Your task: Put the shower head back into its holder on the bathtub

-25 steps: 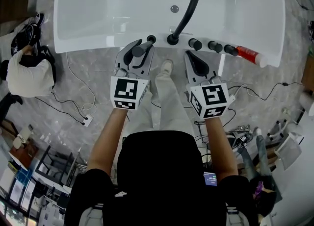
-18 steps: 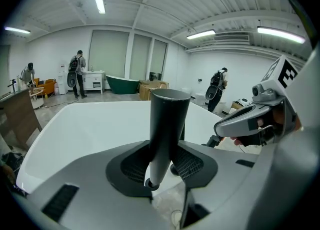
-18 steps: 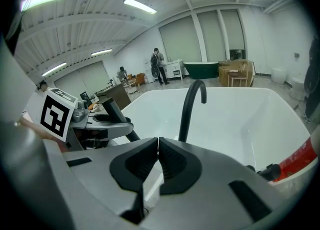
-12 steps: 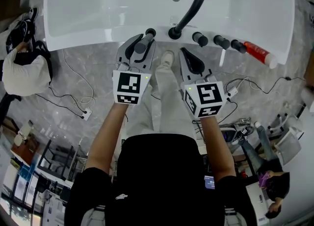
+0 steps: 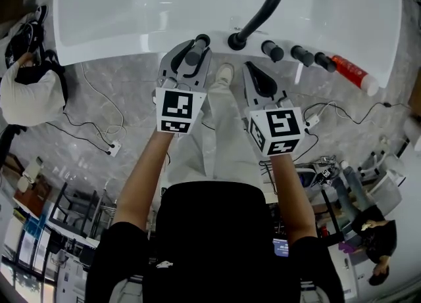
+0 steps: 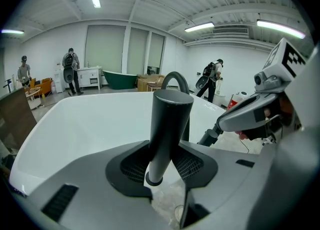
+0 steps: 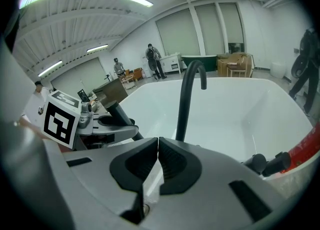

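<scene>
My left gripper is shut on the dark cylindrical shower head, whose handle stands up between the pads. Its far end lies just at the round black holder on the white bathtub's rim; whether they touch I cannot tell. My right gripper hovers just right of it, in front of the rim, jaws shut on nothing. From the right gripper view the left gripper and the shower head show at the left.
A black arched faucet rises from the rim right of the holder, followed by three black knobs and a red bottle. Cables and a power strip lie on the marble floor. People stand far behind the tub.
Both grippers have sunk toward the tub rim, and the shower head's tip has come up to the holder. The right jaws stay shut.
</scene>
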Tool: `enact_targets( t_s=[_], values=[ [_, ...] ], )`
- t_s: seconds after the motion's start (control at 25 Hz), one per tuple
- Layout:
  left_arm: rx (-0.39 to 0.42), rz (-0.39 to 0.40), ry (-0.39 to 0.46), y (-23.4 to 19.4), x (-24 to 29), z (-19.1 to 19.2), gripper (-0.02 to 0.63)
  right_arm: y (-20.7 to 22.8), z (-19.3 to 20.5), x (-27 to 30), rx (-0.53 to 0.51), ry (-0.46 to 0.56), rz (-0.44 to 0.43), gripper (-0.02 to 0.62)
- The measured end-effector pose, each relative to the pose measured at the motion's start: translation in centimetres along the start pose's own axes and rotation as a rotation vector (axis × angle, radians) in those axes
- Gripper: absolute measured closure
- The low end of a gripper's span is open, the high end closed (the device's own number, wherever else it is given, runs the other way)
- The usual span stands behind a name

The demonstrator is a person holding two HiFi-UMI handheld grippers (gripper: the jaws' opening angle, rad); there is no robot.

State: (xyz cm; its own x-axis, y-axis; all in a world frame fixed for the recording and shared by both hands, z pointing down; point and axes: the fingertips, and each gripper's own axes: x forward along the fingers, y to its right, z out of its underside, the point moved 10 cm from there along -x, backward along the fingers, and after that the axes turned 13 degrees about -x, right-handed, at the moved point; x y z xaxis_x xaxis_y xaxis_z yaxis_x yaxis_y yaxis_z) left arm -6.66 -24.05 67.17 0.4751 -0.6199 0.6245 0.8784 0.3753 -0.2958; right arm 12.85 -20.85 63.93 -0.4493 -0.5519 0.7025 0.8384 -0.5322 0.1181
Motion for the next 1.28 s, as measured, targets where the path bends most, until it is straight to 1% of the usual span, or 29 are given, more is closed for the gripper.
enact_targets(
  t_s=[0.12, 0.48, 0.8, 1.0, 1.16, 1.28],
  values=[
    [0.004, 0.002, 0.019, 0.1, 0.5, -0.1, 0.457, 0.3, 0.2, 0.3, 0.0, -0.002, 0.0, 0.574],
    [0.013, -0.035, -0.02, 0.0, 1.6, 1.1, 0.457, 0.5, 1.0, 0.4, 0.009, -0.018, -0.01, 0.574],
    [-0.002, -0.034, 0.023, 0.4, 1.6, 1.3, 0.456, 1.0, 1.7, 0.2, 0.012, -0.033, -0.001, 0.574],
    [0.007, -0.017, -0.005, 1.1, 1.2, 1.3, 0.42, 0.7, 1.5, -0.6, 0.014, -0.028, 0.008, 0.574],
    [0.007, -0.011, -0.007, 1.2, 0.2, 0.8, 0.399, 0.3, 0.5, -1.3, 0.011, 0.003, 0.022, 0.574],
    [0.003, 0.0, -0.007, 1.3, -1.2, 0.3, 0.396, -0.2, -0.3, -2.3, 0.012, 0.021, 0.029, 0.574]
  ],
)
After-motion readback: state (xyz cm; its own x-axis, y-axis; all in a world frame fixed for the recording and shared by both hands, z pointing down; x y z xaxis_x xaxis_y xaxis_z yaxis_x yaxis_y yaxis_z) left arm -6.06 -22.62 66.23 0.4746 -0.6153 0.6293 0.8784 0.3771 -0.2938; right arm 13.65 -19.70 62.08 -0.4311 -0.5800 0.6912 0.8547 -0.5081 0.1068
